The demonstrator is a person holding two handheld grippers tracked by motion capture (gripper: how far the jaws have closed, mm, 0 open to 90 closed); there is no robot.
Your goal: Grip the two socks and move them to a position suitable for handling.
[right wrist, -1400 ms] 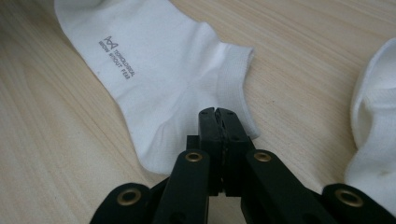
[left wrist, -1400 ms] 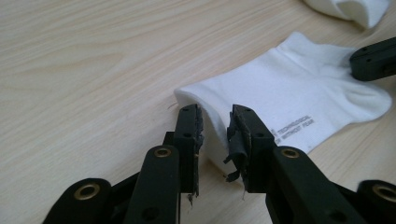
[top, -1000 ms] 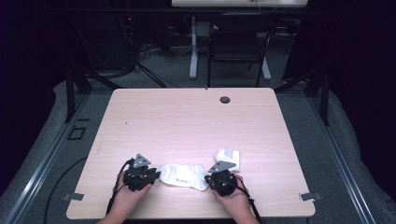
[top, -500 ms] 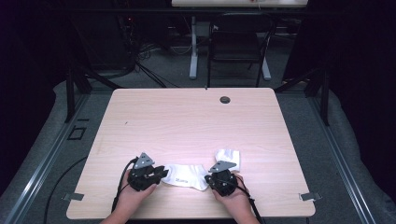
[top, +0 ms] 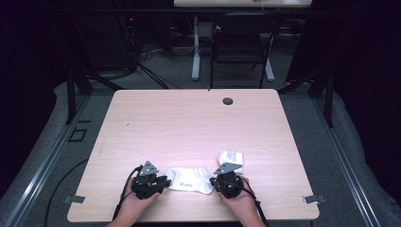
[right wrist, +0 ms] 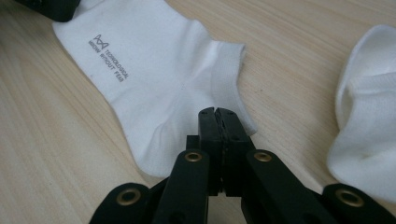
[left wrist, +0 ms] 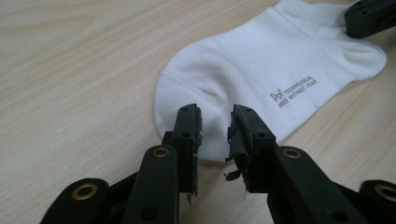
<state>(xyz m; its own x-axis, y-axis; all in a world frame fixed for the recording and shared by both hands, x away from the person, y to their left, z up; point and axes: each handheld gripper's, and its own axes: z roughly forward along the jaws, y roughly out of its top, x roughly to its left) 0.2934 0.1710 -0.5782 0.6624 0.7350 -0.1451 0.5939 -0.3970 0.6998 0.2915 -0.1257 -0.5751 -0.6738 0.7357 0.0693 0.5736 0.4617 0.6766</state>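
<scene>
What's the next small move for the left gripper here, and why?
Probably ease the left gripper forward and close on the flat sock's toe: its jaws stand apart over the toe edge, pads not pressing. The right gripper is shut at the cuff end.

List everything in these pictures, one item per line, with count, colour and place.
flat sock: 1, white with grey lettering, lying flat at the table's near edge between the two grippers
second sock: 1, white, bunched, just beyond the right gripper
table: 1, light wood, centre of the high view
grommet: 1, dark, near the table's far edge
chair: 1, black, behind the table
left hand-held gripper: 1, black, jaws apart over the flat sock's toe end
right hand-held gripper: 1, black, jaws closed on the flat sock's cuff end
hands: 2, at the table's near edge, one on each gripper
</scene>
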